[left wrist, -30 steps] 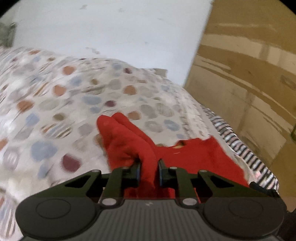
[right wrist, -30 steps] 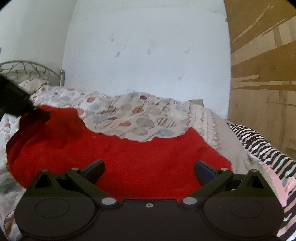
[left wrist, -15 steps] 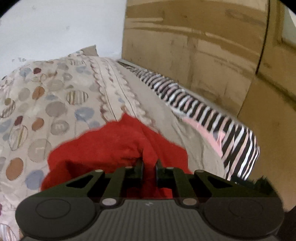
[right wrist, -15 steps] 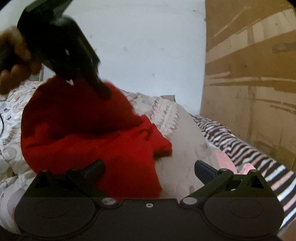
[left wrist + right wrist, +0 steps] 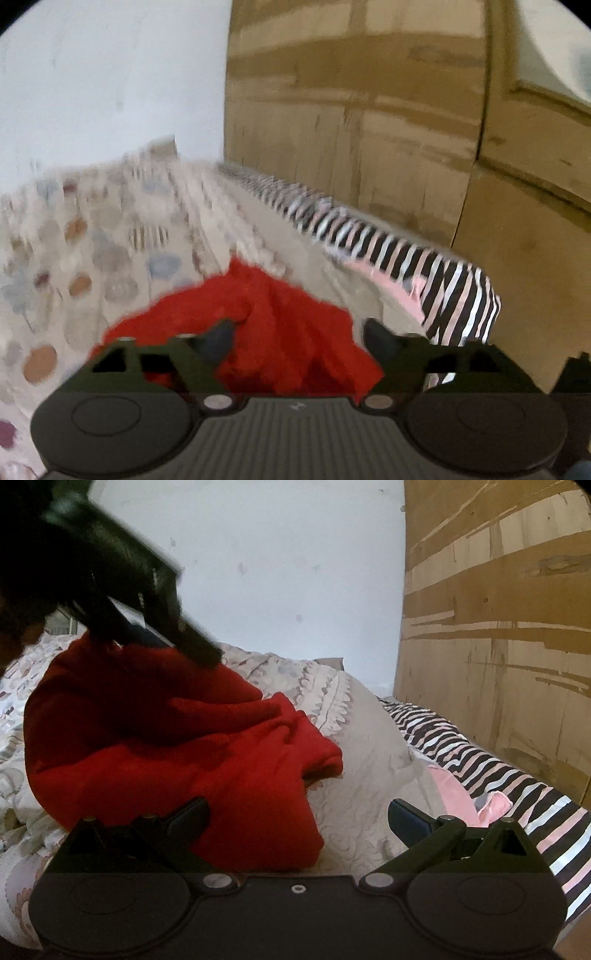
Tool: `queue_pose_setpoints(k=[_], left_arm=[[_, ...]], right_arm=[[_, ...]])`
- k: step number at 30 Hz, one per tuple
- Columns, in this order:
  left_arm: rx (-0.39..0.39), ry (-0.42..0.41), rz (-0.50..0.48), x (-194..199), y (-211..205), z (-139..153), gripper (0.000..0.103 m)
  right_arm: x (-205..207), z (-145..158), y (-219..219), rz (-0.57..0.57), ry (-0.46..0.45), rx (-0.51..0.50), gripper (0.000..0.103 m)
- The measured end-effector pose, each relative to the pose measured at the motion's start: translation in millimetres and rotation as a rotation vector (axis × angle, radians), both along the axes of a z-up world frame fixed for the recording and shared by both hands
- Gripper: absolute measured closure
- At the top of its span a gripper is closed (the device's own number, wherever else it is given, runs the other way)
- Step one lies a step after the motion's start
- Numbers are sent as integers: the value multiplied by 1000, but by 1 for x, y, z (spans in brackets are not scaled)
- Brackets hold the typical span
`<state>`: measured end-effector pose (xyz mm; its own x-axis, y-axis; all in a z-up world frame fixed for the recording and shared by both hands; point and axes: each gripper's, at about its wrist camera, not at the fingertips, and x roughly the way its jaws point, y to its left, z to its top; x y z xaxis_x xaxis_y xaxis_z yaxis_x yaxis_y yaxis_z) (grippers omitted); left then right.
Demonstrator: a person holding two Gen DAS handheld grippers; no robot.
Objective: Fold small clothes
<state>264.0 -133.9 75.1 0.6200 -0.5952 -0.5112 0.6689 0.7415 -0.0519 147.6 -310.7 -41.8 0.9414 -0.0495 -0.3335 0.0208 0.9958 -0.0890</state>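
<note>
A red knitted garment [image 5: 166,757] lies bunched and folded over on the patterned bed cover [image 5: 354,716]. In the left wrist view the red garment [image 5: 288,317] sits loose below and between the fingers of my left gripper [image 5: 299,338], whose jaws are opening wide and whose pads do not press on it. The right wrist view shows that left gripper [image 5: 192,646] hovering over the top of the red heap, blurred. My right gripper [image 5: 297,814] stands open at the garment's near right edge, its left finger over red cloth and nothing gripped.
A black, white and pink striped cloth [image 5: 498,775] runs along the bed's right side, with a pink piece [image 5: 454,794] beside it. Brown cardboard panels [image 5: 498,627] close off the right. A white wall [image 5: 295,572] stands behind, and the spotted bed cover [image 5: 92,258] stretches left.
My left gripper carried a pinched part of the red garment rightward over the rest, then opened and let it go. My right gripper stayed open and barely shifted.
</note>
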Motion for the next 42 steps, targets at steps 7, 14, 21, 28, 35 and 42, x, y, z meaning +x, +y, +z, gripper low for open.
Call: queue_pose_setpoints(k=[7, 14, 21, 28, 35, 42], left_arm=[[-29, -166, 129, -52, 39, 9, 2], [-83, 33, 301, -29, 95, -24, 1], [-220, 181, 310, 2, 133, -52, 1], [-156, 74, 219, -4, 108, -58, 22], [-111, -41, 178, -21, 93, -59, 43], [-42, -156, 85, -43, 78, -58, 51]], right_arm=[[5, 0, -2, 11, 18, -6, 0], [7, 6, -13, 45, 56, 53, 0], [8, 43, -56, 65, 50, 217, 0], [56, 79, -86, 232, 171, 585, 0], [133, 79, -65, 410, 388, 869, 0], [179, 53, -68, 287, 592, 1120, 0]])
